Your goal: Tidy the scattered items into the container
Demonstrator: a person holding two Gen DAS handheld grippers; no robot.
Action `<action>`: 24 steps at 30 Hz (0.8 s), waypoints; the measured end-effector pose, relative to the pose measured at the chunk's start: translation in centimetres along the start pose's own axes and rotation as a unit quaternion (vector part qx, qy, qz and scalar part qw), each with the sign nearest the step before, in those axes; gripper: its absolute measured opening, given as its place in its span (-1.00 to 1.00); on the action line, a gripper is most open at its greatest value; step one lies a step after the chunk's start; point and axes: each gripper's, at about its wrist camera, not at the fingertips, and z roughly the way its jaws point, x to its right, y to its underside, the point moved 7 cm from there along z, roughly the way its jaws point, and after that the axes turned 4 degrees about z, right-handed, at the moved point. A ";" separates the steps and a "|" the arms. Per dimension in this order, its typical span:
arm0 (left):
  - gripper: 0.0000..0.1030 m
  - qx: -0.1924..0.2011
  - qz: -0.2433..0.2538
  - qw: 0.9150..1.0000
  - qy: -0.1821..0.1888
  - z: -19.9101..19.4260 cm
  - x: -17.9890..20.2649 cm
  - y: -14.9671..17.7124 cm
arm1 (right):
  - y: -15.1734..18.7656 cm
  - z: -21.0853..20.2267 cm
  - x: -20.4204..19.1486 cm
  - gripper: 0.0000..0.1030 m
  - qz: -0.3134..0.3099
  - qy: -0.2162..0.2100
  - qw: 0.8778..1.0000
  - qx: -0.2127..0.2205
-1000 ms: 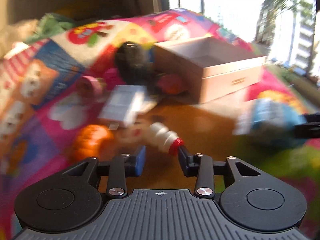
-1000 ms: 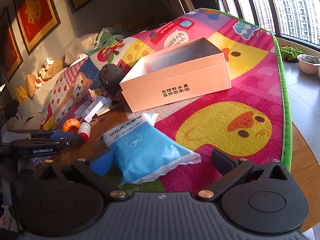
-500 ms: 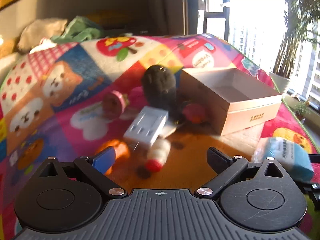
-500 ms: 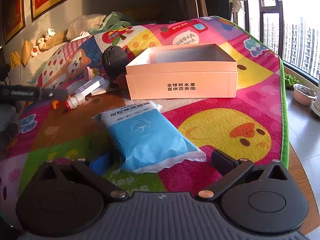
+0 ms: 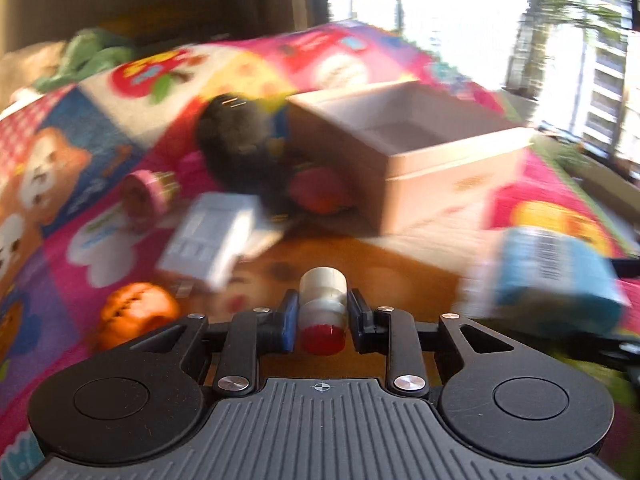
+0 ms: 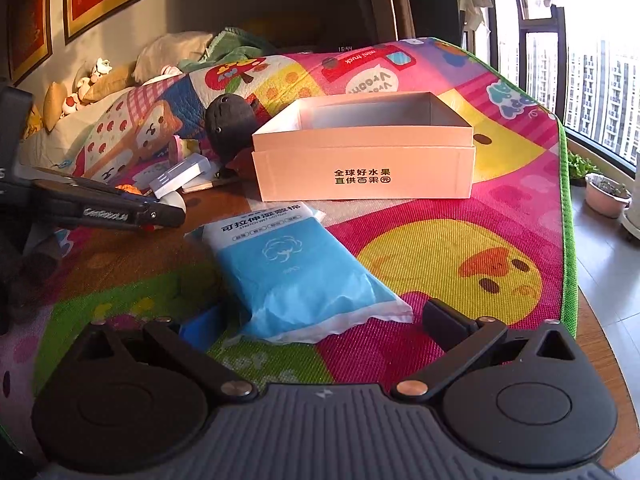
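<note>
A small white bottle with a red cap lies between the fingers of my left gripper. The jaws are closing on it and the pads press on both its sides. From the right wrist view, that left gripper reaches in from the left, low over the mat, with the bottle at its tip. The open pink cardboard box stands behind, also seen in the left view as the box. My right gripper stands open around the near end of a blue wet-cotton pack, with its pads apart from it.
Left of the box lie a black cap, a white flat carton, an orange toy, a pink tape roll and a red item. The play mat's green edge ends at the right, with the floor and plant pots beyond.
My left gripper opened wide, moved forward over the bottle and shut on it. The right gripper rolled level and stayed open at the blue pack.
</note>
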 end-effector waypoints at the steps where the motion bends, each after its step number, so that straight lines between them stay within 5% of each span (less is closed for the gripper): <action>1: -0.41 0.002 0.007 1.000 0.013 -0.4 0.7 0.0 | 0.0 0.0 0.0 1.00 0.000 0.000 1.000 0.000; 4: -0.30 0.001 0.026 0.999 0.026 -1.2 2.0 0.2 | 0.0 0.0 0.0 1.00 -0.002 0.002 1.000 -0.001; 6: 0.02 -0.002 0.035 0.999 0.009 -1.4 1.8 0.6 | 0.0 0.0 0.0 1.00 -0.003 0.003 1.000 -0.001; 10: 0.20 -0.015 0.043 0.998 -0.031 -1.2 -0.3 1.7 | 0.0 0.1 0.0 1.00 -0.006 0.005 1.000 -0.004; 12: 0.57 -0.026 0.036 0.998 -0.047 -1.0 -1.7 2.4 | 0.0 0.1 -0.1 1.00 -0.008 0.006 1.000 -0.006; 14: 0.73 -0.031 0.021 0.997 -0.067 -1.0 -2.8 2.6 | 0.0 0.2 -0.1 1.00 -0.008 0.006 1.000 -0.007; 24: 1.00 -0.053 -0.046 0.995 -0.067 -0.6 -2.5 2.8 | 0.1 0.5 -0.6 1.00 -0.032 0.016 0.999 -0.030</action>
